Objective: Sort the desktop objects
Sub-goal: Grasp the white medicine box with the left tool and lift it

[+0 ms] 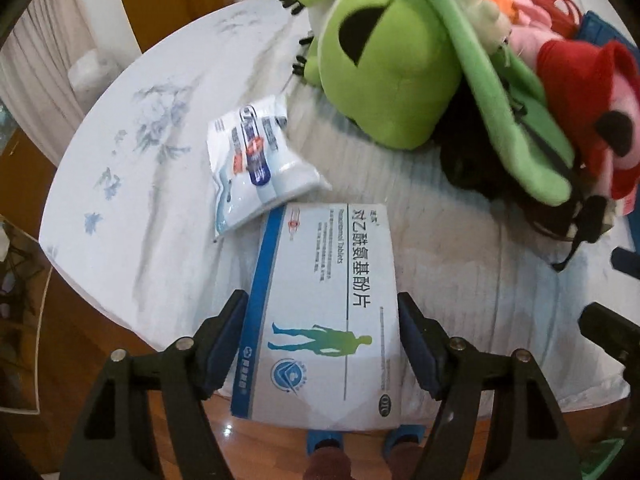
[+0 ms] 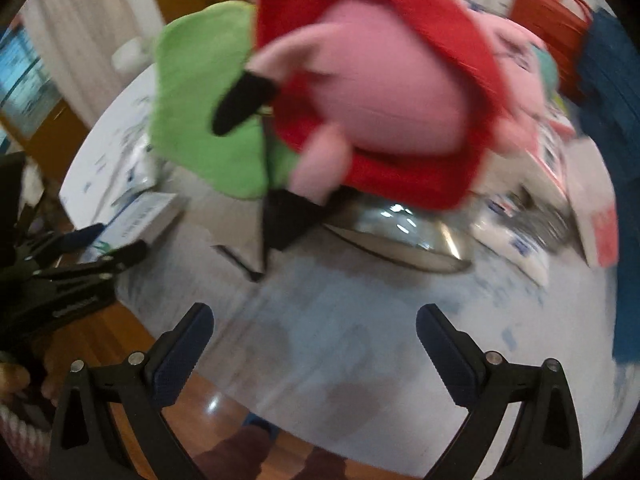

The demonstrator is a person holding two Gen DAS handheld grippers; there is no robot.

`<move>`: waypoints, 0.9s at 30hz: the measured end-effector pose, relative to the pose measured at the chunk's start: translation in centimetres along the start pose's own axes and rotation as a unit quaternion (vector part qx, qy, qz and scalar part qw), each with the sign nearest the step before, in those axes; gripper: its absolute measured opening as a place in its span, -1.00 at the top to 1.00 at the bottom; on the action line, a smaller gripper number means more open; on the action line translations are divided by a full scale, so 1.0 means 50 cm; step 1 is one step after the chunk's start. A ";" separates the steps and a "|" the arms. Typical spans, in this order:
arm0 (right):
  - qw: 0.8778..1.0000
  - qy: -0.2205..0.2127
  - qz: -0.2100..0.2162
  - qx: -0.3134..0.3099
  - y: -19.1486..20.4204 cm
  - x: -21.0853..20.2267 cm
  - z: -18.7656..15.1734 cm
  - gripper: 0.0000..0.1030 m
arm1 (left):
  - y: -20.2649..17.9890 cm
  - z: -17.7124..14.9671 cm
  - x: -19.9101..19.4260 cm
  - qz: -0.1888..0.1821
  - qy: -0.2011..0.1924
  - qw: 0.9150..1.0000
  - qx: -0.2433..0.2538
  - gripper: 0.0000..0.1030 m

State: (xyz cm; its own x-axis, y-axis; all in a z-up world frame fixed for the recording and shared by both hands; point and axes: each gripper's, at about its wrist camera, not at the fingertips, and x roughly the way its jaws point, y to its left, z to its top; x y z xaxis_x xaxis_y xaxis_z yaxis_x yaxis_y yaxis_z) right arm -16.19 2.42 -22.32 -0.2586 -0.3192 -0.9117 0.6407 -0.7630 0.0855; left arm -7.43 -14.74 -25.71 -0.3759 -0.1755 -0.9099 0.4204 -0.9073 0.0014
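Observation:
My left gripper point(image 1: 320, 312) is shut on a white and blue medicine box point(image 1: 324, 312) at the near edge of the round table point(image 1: 132, 208); the box also shows in the right wrist view point(image 2: 140, 216). A white and blue sachet point(image 1: 256, 160) lies just beyond the box. A green plush frog point(image 1: 384, 64) lies behind it. A pink plush in a red hat point(image 2: 384, 92) fills the right wrist view. My right gripper point(image 2: 316, 328) is open and empty above the table's near edge.
A steel bowl point(image 2: 404, 236) sits under the pink plush. Packets and a white box point(image 2: 560, 200) lie at the right. A red bag point(image 2: 548, 28) and a blue bag point(image 2: 616, 120) stand at the far right. More plush toys point(image 1: 528, 28) pile behind the frog.

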 end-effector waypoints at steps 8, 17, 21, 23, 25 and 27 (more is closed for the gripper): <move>0.998 -0.015 0.019 -0.053 0.023 -0.020 0.022 -1.00 | 0.018 0.005 -0.122 0.040 -0.079 0.995 -0.037 -0.38; 0.994 -0.066 0.053 -0.069 0.171 -0.042 0.118 -0.76 | 0.227 0.073 -0.112 0.084 -0.101 0.989 -0.064 -0.38; 0.996 -0.057 0.049 -0.046 0.263 0.022 0.163 -0.67 | 0.288 0.111 -0.060 0.063 -0.082 0.994 -0.034 -0.38; 0.998 -0.047 0.040 -0.030 0.297 0.070 0.193 -0.67 | 0.308 0.133 -0.018 0.057 -0.069 0.996 -0.014 -0.38; 0.999 -0.033 0.026 -0.009 0.318 0.116 0.215 -0.67 | 0.324 0.146 0.023 0.049 -0.053 0.997 -0.001 -0.38; 1.000 -0.018 0.018 0.009 0.332 0.152 0.229 -0.67 | 0.333 0.152 0.045 0.041 -0.044 0.998 0.008 -0.38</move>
State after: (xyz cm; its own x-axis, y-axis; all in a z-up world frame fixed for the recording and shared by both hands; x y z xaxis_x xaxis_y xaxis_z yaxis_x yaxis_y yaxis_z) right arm -15.84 -19.12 -23.24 -0.2606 -0.3665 -0.8932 0.6378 -0.7599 0.1257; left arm -7.54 -33.12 -24.58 -0.4131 -0.2816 -0.8661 0.4391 -0.8947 0.0815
